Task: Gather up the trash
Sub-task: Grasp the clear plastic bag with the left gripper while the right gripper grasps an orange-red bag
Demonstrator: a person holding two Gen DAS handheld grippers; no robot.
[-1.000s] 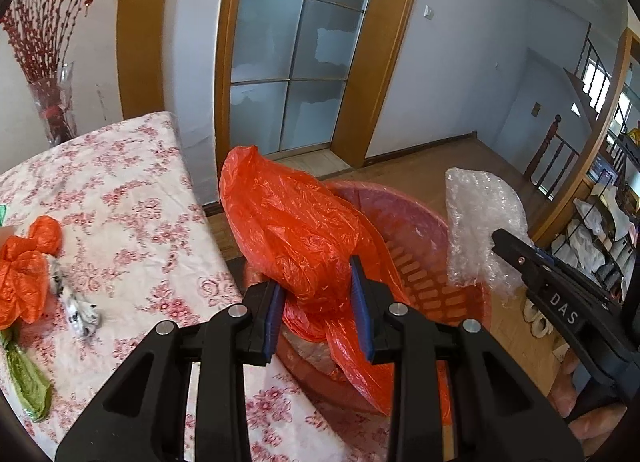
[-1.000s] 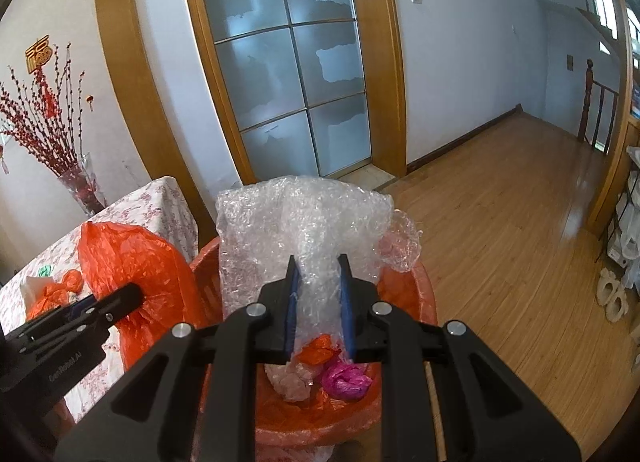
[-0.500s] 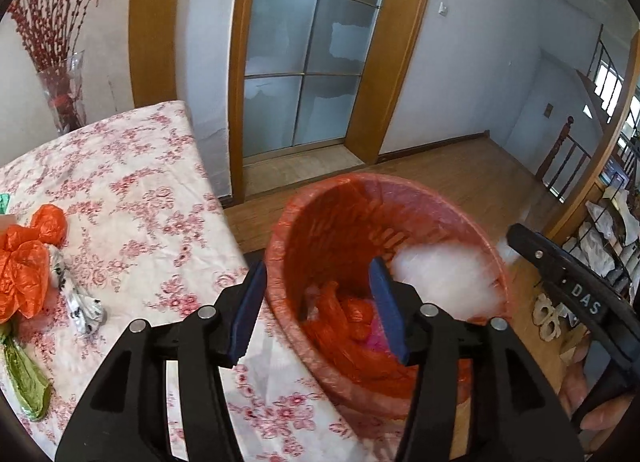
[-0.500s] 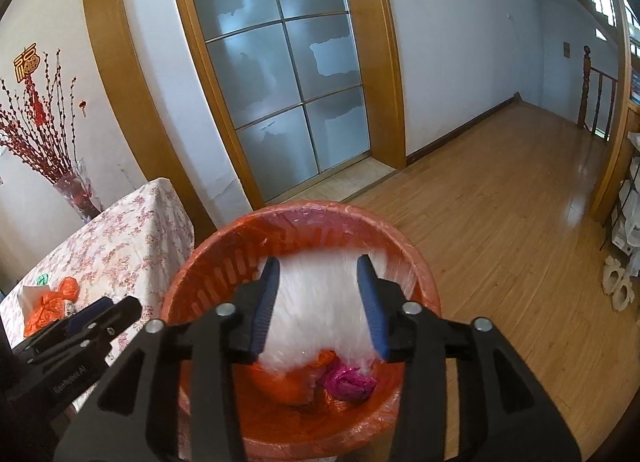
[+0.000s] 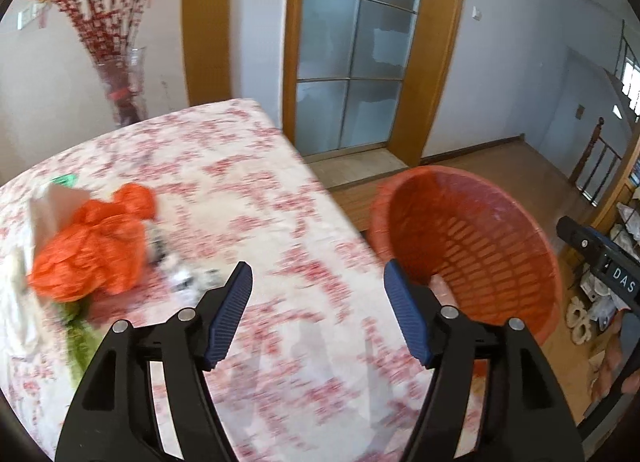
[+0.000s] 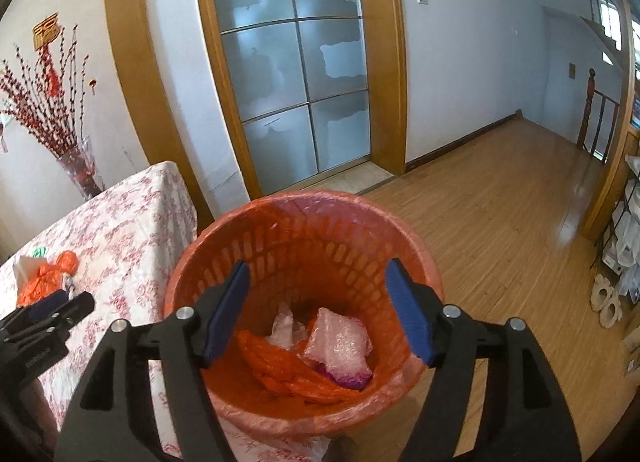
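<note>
Fingers on both tools stand wide apart with nothing between them. Left gripper (image 5: 318,312) hangs over the floral bench (image 5: 224,189), aimed toward the remaining litter; right gripper (image 6: 318,308) hangs directly above the orange bin (image 6: 416,254), which stands on the wooden floor (image 6: 500,197) hard against the bench edge.

Trash location: inside the bin lie an orange bag (image 6: 288,366), a bubble-wrap piece (image 6: 340,342) and a purple scrap beneath it. On the bench, well to the left of the left gripper, sits a crumpled orange plastic bag (image 5: 92,246), with a small black-and-white wrapper (image 5: 188,278) just beside it, a green scrap (image 5: 78,326) at its near side and a white paper box (image 5: 56,205) behind it.

Judgement on the step in hand: the next pickup appears to be the orange plastic bag. Recommended practice: swing the left gripper leftward, lower with fingers spread, straddle the bunched top of the bag and close firmly, since thin film is likely to slip or trail.

Obstructions: the wrapper and green scrap lie so close to the bag that a careless bite may drag them along. A glass vase (image 5: 122,85) of red branches stands at the far bench corner, well apart from the work. Left view is blurred; finer detail cannot be confirmed
</note>
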